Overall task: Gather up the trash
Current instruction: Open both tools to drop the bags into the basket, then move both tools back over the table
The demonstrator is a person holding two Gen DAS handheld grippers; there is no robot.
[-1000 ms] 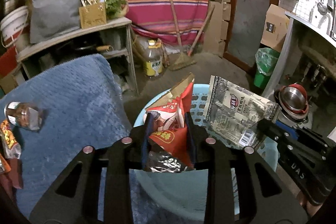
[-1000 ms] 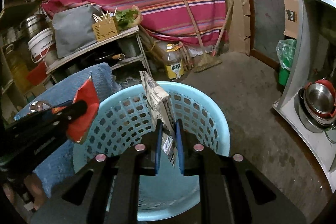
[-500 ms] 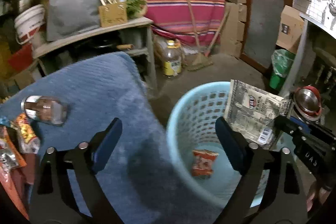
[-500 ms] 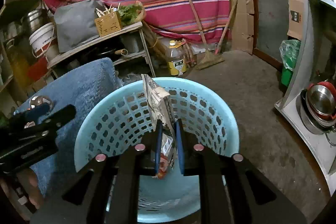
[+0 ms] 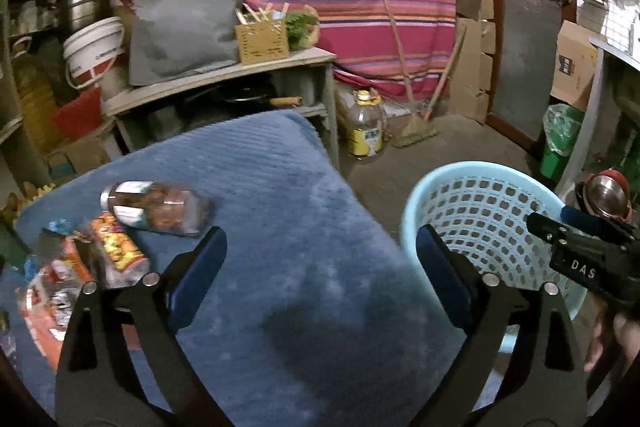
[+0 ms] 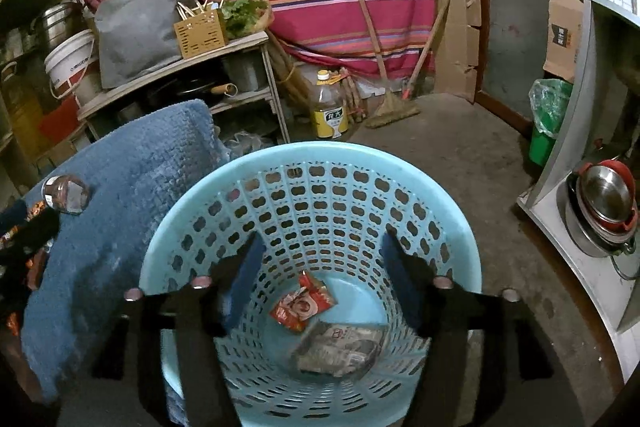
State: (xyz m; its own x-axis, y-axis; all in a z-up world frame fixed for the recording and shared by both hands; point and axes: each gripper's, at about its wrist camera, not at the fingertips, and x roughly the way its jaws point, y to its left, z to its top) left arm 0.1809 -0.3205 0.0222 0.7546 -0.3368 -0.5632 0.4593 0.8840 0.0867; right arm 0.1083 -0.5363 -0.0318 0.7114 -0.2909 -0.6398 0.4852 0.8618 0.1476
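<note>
Trash remaining to collect: a clear bottle [image 5: 158, 207] and a cluster of snack wrappers [image 5: 86, 267].

Left wrist view. The left tongs [image 5: 318, 259] are spread wide and hold nothing. They hover over the blue blanket [image 5: 296, 227] that covers the tabletop. The bottle lies on its side at about 10 o'clock from the tongs, long axis running roughly 9 to 3 o'clock, cap end toward 9. The wrappers lie just below and left of it, at about 9 o'clock, some touching the bottle; motion blur prevents an exact count. The blue basket [image 5: 480, 211] stands off the tabletop edge at 2 o'clock. The right tongs [image 5: 576, 251] enter from 3 o'clock over the basket rim; their opening cannot be read from this view.

Right wrist view. The right tongs [image 6: 322, 267] are wide open and empty, positioned directly over the basket [image 6: 312, 155]. A red wrapper [image 6: 302, 305] and a grey printed packet [image 6: 342, 347] rest on the basket floor. The bottle [image 6: 66, 193] appears at 9 o'clock on the blanket [image 6: 132, 195], well apart from these tongs.

Judgement: the left tongs are the nearer tool. The coming pick requires travel toward 9–10 o'clock, and closing across the bottle's short axis rather than along its length.
</note>
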